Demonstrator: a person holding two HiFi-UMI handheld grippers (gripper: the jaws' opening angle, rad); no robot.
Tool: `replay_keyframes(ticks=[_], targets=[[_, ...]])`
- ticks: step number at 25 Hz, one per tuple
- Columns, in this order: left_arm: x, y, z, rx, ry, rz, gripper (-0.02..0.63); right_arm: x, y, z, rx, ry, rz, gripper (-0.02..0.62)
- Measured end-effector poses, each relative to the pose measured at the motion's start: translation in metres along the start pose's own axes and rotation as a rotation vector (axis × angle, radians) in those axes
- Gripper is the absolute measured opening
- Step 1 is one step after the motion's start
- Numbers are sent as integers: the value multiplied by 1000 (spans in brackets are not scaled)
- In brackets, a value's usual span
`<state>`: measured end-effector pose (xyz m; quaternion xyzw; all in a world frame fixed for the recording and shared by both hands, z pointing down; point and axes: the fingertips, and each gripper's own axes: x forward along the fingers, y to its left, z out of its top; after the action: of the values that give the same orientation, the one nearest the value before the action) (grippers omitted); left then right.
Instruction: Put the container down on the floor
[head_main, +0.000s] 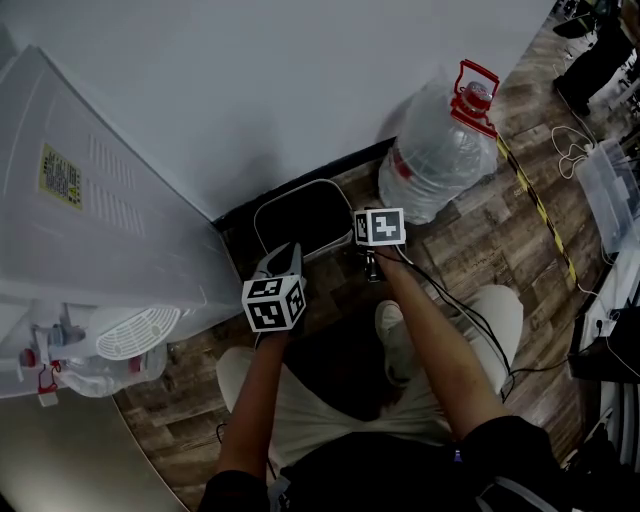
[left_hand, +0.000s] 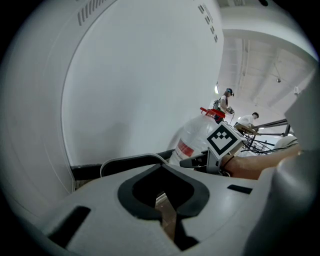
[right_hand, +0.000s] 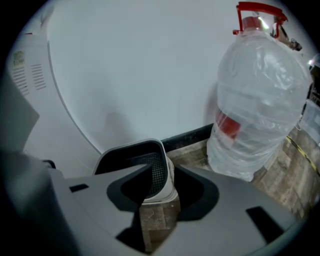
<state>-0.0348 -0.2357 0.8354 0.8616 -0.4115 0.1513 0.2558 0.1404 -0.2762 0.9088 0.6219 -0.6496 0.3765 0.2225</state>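
A plain white wall (head_main: 300, 90) meets a brown wood-plank floor (head_main: 480, 250) along a dark baseboard (head_main: 345, 162). A tall white appliance cabinet (head_main: 100, 230) with vent slots stands at the left against the wall. Yellow-and-black striped tape (head_main: 540, 207) crosses the planks at the right, near loose white cables (head_main: 572, 152). The left gripper view shows a white beamed ceiling (left_hand: 260, 60), evenly lit.

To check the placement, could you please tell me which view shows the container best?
The head view: the container shows nearly whole, on the floor against the wall. The right gripper view shows its mesh inside and one corner; the left gripper view shows only its rim.
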Motion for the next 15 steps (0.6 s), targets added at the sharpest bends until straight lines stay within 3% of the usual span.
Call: replay_keyframes(ticks=[9, 15], targets=[[-21, 0, 38, 16, -36, 24, 15, -38, 43, 40, -98, -96, 73, 104], [-39, -3, 73, 27, -109, 36, 15, -82, 88, 79, -178, -214, 182, 71]])
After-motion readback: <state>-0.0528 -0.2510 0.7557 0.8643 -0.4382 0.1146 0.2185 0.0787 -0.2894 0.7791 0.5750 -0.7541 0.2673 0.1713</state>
